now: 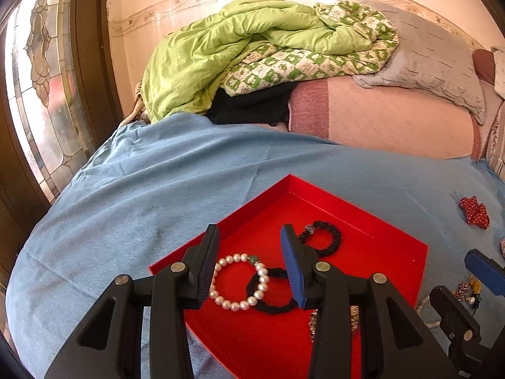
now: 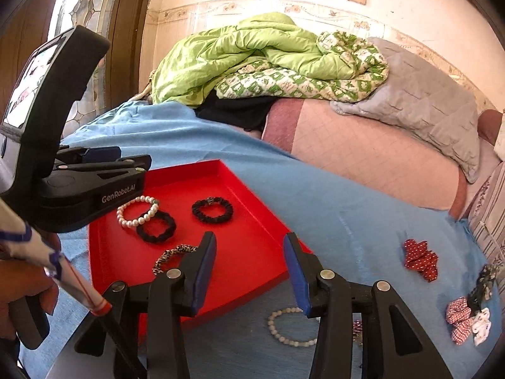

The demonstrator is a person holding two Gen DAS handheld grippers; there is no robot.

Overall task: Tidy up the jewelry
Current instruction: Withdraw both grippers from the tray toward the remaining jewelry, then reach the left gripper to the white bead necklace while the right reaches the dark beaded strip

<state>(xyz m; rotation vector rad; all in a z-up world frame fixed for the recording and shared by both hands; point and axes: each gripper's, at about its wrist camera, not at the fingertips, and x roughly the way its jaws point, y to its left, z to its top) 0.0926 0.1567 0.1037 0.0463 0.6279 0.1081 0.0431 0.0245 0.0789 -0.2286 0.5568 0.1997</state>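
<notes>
A red tray lies on the blue bedspread. In it are a white pearl bracelet, two black scrunchies and a speckled bracelet. My left gripper is open and empty, hovering over the pearl bracelet. My right gripper is open and empty above the tray's near corner. A pale bead bracelet lies on the spread just below the right gripper, outside the tray.
A red dotted scrunchie, a checked scrunchie and other small pieces lie on the spread to the right. A green quilt and grey pillow are piled at the back. A stained-glass door stands left.
</notes>
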